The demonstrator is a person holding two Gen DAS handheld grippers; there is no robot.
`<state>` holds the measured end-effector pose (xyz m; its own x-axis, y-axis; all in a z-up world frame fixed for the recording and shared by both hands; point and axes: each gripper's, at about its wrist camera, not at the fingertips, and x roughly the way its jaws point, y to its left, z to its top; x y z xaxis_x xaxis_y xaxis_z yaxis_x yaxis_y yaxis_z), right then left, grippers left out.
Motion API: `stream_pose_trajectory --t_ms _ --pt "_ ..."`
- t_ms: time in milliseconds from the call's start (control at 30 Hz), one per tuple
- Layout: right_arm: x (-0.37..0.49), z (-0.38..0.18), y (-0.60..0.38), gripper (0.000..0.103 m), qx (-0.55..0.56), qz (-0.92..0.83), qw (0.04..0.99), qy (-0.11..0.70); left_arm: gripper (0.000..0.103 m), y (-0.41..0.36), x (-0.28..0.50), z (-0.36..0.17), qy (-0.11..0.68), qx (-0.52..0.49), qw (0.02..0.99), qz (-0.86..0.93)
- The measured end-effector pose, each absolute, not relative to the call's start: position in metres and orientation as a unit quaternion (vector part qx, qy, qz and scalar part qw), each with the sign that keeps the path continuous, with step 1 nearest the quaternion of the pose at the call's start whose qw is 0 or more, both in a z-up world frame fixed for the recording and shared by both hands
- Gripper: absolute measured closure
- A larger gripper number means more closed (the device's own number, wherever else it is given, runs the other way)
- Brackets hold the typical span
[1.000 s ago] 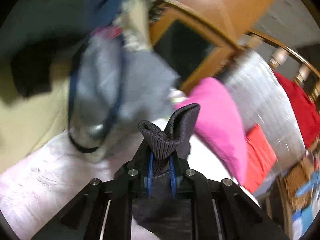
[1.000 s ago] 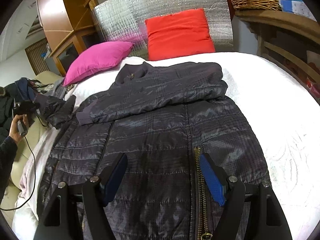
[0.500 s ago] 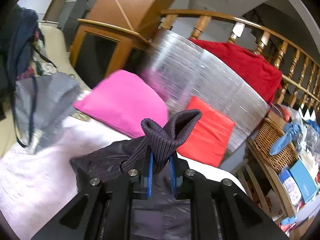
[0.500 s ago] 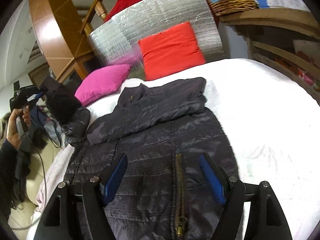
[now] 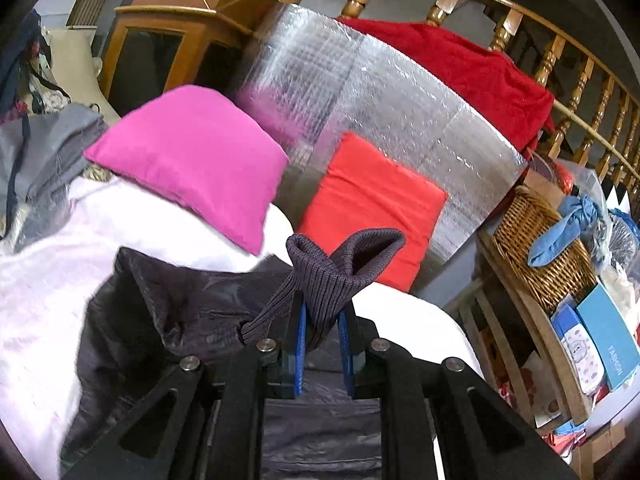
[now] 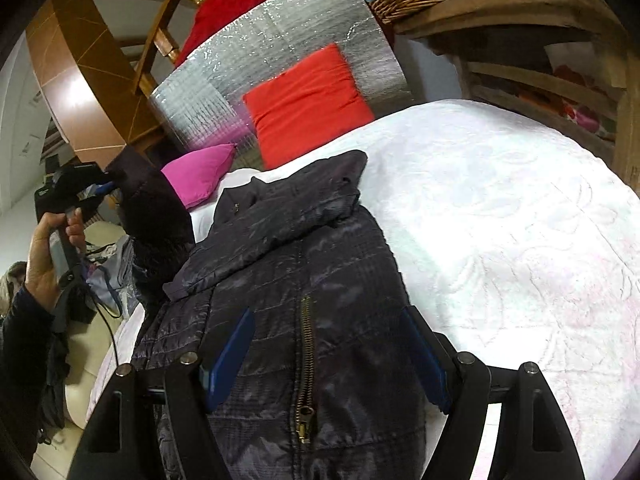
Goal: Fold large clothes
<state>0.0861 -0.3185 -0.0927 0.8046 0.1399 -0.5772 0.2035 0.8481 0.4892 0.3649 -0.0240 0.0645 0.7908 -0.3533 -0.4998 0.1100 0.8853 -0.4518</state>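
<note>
A dark quilted jacket (image 6: 320, 280) lies front-up on the white bedspread (image 6: 500, 220), its brass zipper (image 6: 306, 360) running down the middle. One sleeve (image 6: 288, 216) is folded across the chest. My left gripper (image 5: 323, 312) is shut on the ribbed cuff (image 5: 336, 268) of the other sleeve. In the right wrist view that sleeve (image 6: 152, 208) hangs lifted at the bed's left side, under the left gripper (image 6: 100, 188) held by a hand (image 6: 44, 256). My right gripper (image 6: 326, 318) hovers open over the jacket's lower front, nothing between its fingers.
A pink pillow (image 5: 192, 156) and a red pillow (image 5: 372, 208) lean on a silver foil panel (image 5: 380, 100) at the bed's head. A red cloth (image 5: 460, 68) hangs on the wooden railing. A wicker basket (image 5: 540, 248) and boxes sit on shelves at right. Grey clothes (image 5: 40, 152) are piled at left.
My left gripper has swung with the cuff from the clothes pile at the bed's left side to over the jacket, lifting the sleeve. My right gripper shifted and rolled slightly, still open.
</note>
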Motion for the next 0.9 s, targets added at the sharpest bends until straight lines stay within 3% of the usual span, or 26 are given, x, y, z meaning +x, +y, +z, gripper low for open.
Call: stream_pose_trajectory --t_ms 267,533,600,700,900 --pt "0.079 -0.101 -0.332 0.025 0.288 -0.028 0.905 0.313 0.088 -0.098 0.365 0.037 0.319 -0.184 0.919 -0.138" --pt "0.073 -0.105 -0.342 0.025 0.295 -0.037 0.9 0.319 0.087 -0.15 0.368 -0.02 0.392 -0.177 0.889 -0.159" --pt "0.073 -0.106 -0.343 0.025 0.297 -0.037 0.898 0.321 0.079 -0.16 0.371 -0.036 0.417 -0.173 0.877 -0.165" --pt "0.075 -0.106 -0.343 0.025 0.301 -0.036 0.896 0.325 0.04 -0.167 0.37 -0.052 0.457 -0.175 0.854 -0.18" --pt "0.081 -0.1 -0.344 0.023 0.32 -0.02 0.89 0.323 0.029 -0.148 0.351 -0.041 0.479 -0.181 0.827 -0.231"
